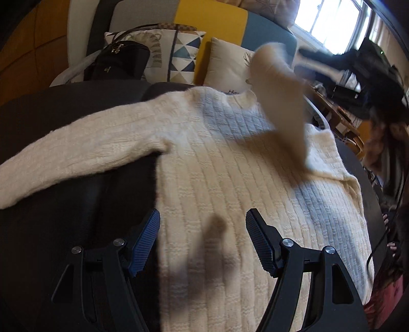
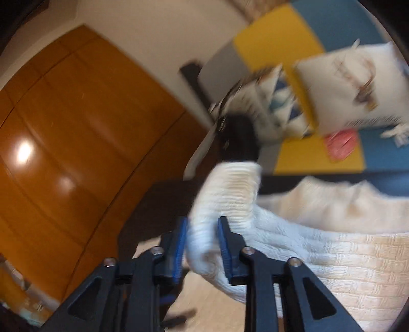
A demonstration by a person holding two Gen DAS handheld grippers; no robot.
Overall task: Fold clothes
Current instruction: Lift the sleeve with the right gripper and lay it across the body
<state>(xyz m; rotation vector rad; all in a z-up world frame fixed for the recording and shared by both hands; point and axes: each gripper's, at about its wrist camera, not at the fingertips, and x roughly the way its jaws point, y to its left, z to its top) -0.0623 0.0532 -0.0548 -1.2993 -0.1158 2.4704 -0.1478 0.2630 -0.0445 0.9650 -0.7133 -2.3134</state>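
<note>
Though blurred in places, readable enough. Cream cable-knit sweater (image 1: 217,166) spread flat, front up, across dark table (image 1: 51,107), collar toward the far edge, hem toward the camera in the left wrist view. Flat sleeve (image 1: 76,153) stretched out to the picture's left over the dark tabletop, touching it along its whole length. Lifted sleeve (image 1: 278,89) raised off the sweater body, hanging in the air over the collar side, smeared by motion, casting a grey shadow on the knit below.

Left gripper (image 1: 203,213) hovering above the lower body of the sweater, jaws wide apart, nothing between the blue ribbed pads (image 1: 145,240), no contact with the cloth visible. Shadow of the gripper on the knit just ahead of it.

Right gripper (image 2: 202,219) set narrow, with the lifted sleeve (image 2: 230,194) between its jaws, cloth filling the gap and touching both pads, cuff end sticking up past the fingertips. Rest of the sweater trailing off to the picture's right in that view, lying on the table.

Behind the table: sofa (image 1: 212,23) in yellow, blue and grey blocks, patterned cushions (image 1: 179,51) leaning on it, black bag (image 1: 120,61) beside them. Bright window (image 1: 332,20) at upper right of the left wrist view. Orange-brown wooden panelling (image 2: 76,127) filling the left of the right wrist view. Small pink item (image 2: 341,145) on the sofa seat, too blurred to identify.
</note>
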